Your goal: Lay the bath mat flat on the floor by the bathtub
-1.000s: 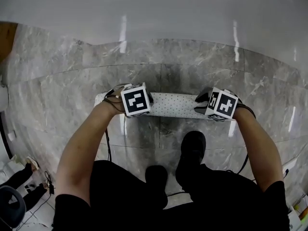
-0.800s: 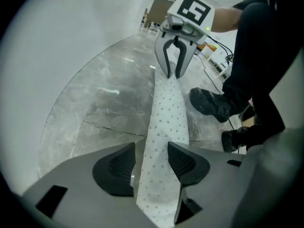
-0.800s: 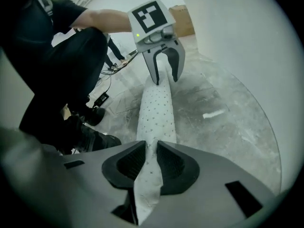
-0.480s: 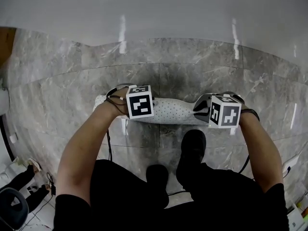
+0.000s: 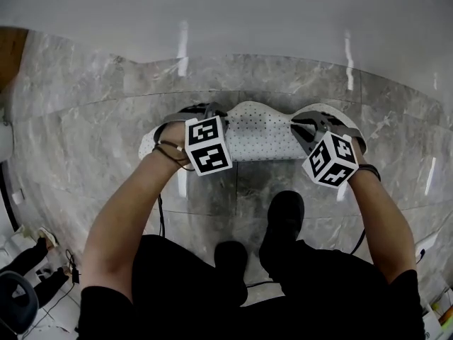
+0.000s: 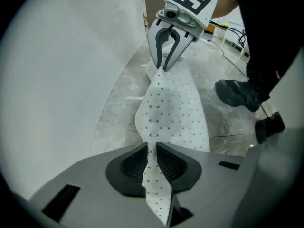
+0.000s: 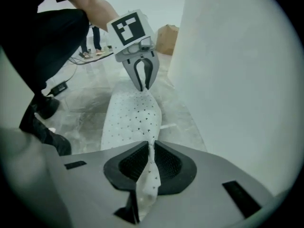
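The bath mat, white with small dark dots, hangs stretched between both grippers just above the grey marble floor, close to the white bathtub wall. My left gripper pinches the mat's left edge; its jaws are closing, with the fabric pressed between the pads. My right gripper is shut on the other edge of the mat. In the head view the left gripper and right gripper hold the mat's two ends, tips pointing at the tub.
The person's black shoes stand right behind the mat. The bathtub wall fills the left gripper view's left side. A brown paper bag sits at the tub's far end. Cables and another person's feet lie off to the left.
Both grippers have moved forward toward the tub and tilted. The mat, earlier a narrow folded strip, now shows a wider dotted face, and its far edge has shifted nearer the tub.
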The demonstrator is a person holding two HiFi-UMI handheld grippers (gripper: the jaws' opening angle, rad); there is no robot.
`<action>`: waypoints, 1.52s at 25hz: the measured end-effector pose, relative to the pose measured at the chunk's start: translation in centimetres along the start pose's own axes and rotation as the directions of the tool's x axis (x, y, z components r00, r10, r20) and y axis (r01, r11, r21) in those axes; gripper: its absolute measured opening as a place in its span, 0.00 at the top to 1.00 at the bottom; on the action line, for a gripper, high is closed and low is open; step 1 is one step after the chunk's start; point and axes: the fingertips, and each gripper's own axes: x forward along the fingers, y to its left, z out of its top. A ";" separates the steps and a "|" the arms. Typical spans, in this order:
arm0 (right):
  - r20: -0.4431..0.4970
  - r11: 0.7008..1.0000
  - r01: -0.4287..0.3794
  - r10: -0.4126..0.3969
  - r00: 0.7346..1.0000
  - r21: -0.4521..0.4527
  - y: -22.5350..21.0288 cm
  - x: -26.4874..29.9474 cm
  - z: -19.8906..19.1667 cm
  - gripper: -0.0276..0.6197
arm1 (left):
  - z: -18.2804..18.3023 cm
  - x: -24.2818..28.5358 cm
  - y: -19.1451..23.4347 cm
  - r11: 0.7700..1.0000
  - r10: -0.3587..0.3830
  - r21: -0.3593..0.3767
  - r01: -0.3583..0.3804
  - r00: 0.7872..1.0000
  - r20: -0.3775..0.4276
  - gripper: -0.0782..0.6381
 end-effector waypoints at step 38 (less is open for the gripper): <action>-0.158 0.970 0.021 0.018 0.987 0.240 -2.3 5.9 -6.9 0.89 | -5.2 6.4 1.3 0.944 -0.189 -0.300 0.139 0.971 -0.144 0.57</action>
